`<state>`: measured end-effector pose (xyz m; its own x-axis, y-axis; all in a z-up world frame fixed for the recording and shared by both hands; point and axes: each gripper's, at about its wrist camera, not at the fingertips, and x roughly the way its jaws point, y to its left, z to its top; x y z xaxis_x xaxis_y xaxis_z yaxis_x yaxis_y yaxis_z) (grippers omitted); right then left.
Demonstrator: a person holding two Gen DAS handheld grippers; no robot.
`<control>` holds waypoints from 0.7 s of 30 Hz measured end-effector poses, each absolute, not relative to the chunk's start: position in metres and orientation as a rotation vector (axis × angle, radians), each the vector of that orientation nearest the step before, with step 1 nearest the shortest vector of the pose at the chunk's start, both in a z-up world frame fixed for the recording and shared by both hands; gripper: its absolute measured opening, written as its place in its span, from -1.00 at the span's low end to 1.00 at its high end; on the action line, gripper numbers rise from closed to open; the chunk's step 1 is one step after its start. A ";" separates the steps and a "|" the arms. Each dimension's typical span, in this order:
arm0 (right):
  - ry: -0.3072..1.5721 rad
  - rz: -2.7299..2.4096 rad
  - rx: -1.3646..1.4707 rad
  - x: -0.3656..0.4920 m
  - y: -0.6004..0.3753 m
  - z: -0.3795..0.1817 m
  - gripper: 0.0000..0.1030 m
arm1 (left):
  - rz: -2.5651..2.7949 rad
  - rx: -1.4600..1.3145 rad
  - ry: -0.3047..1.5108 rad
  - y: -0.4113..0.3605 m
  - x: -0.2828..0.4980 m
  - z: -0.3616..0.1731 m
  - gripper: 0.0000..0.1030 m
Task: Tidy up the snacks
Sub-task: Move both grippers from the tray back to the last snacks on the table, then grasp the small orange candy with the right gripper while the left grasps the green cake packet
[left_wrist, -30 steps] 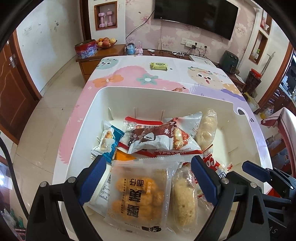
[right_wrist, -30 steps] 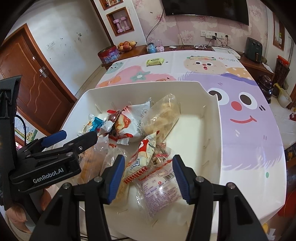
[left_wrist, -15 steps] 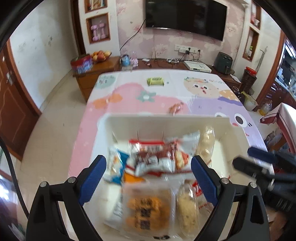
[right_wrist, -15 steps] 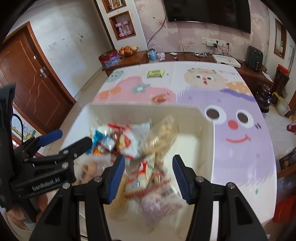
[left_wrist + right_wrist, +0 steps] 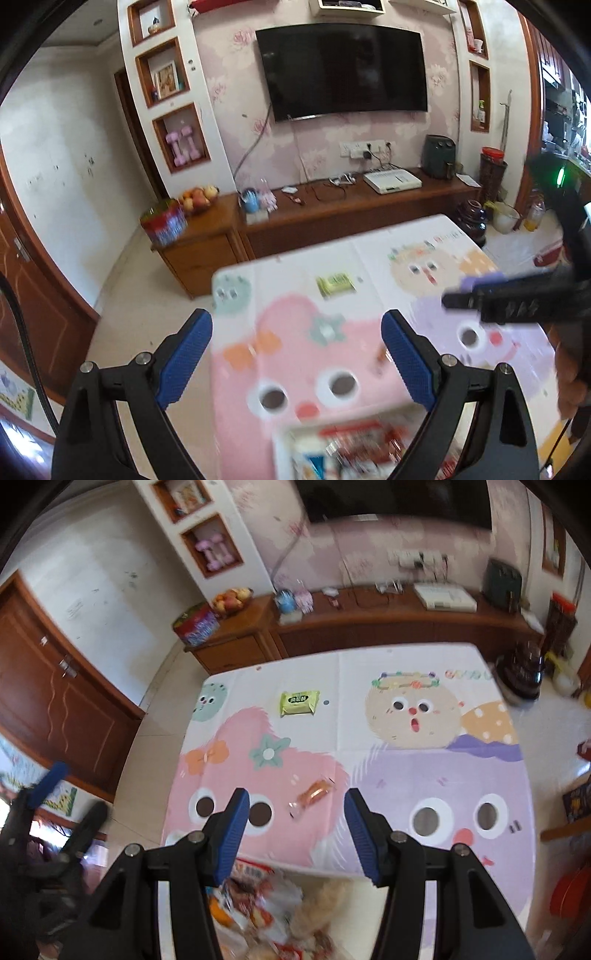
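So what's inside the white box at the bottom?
The white box holds a pile of snack packets, red, white and orange ones, and a pale puffy one. They are blurred, and the right gripper covers much of the box, so anything underneath stays hidden.

Left gripper (image 5: 296, 357): now raised and tilted up from over the bin (image 5: 284, 443), facing the far wall; jaws as wide as before.
Right gripper (image 5: 295, 830): lifted too, now over the tablecloth (image 5: 406, 768) beyond the bin.
Bin: slid to the bottom edge of both views, snacks (image 5: 273, 897) blurred.
Orange packet (image 5: 314, 793): now between the right fingers, on the cloth.
Green packet (image 5: 298, 703): larger, nearer centre.
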<state>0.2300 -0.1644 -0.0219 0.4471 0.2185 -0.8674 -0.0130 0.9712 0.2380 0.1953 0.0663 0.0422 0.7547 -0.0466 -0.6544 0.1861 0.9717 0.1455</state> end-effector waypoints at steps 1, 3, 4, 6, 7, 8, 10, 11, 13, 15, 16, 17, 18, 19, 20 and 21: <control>1.128 0.136 0.224 0.242 -0.164 -0.030 0.04 | -0.125 0.210 0.707 0.069 0.207 0.043 0.79; 1.192 0.108 0.243 0.265 -0.162 -0.055 0.04 | -0.121 0.204 0.721 0.078 0.233 0.042 0.79; 1.225 0.092 0.246 0.275 -0.160 -0.069 0.04 | -0.118 0.199 0.735 0.083 0.244 0.039 0.79; 1.280 0.069 0.255 0.287 -0.158 -0.094 0.03 | -0.111 0.185 0.766 0.091 0.262 0.031 0.79; 1.319 0.056 0.267 0.294 -0.157 -0.112 0.02 | -0.107 0.180 0.782 0.095 0.270 0.024 0.79; 1.349 0.048 0.278 0.297 -0.157 -0.125 0.01 | -0.104 0.174 0.798 0.098 0.277 0.018 0.79; 1.415 0.046 0.303 0.304 -0.156 -0.148 -0.02 | -0.102 0.166 0.827 0.104 0.287 0.005 0.79; 1.443 0.037 0.305 0.306 -0.154 -0.160 -0.02 | -0.102 0.164 0.840 0.106 0.291 -0.001 0.79; 1.481 0.026 0.307 0.311 -0.151 -0.176 -0.04 | -0.098 0.170 0.865 0.108 0.298 -0.013 0.79; 1.515 0.025 0.313 0.315 -0.146 -0.188 -0.05 | -0.097 0.180 0.885 0.109 0.305 -0.025 0.79; 1.531 0.023 0.312 0.317 -0.144 -0.193 -0.08 | -0.098 0.182 0.893 0.109 0.308 -0.029 0.79; 1.547 0.021 0.311 0.319 -0.141 -0.198 -0.10 | -0.099 0.185 0.902 0.108 0.311 -0.033 0.79; 1.561 0.019 0.305 0.321 -0.138 -0.203 -0.16 | -0.103 0.186 0.912 0.107 0.314 -0.037 0.79; 1.571 0.017 0.296 0.323 -0.135 -0.206 -0.27 | -0.107 0.185 0.920 0.106 0.316 -0.040 0.79; 1.585 0.018 0.279 0.324 -0.131 -0.210 -0.34 | -0.113 0.186 0.931 0.104 0.320 -0.044 0.79; 1.603 0.021 0.273 0.325 -0.129 -0.214 -0.46 | -0.117 0.191 0.937 0.102 0.322 -0.046 0.79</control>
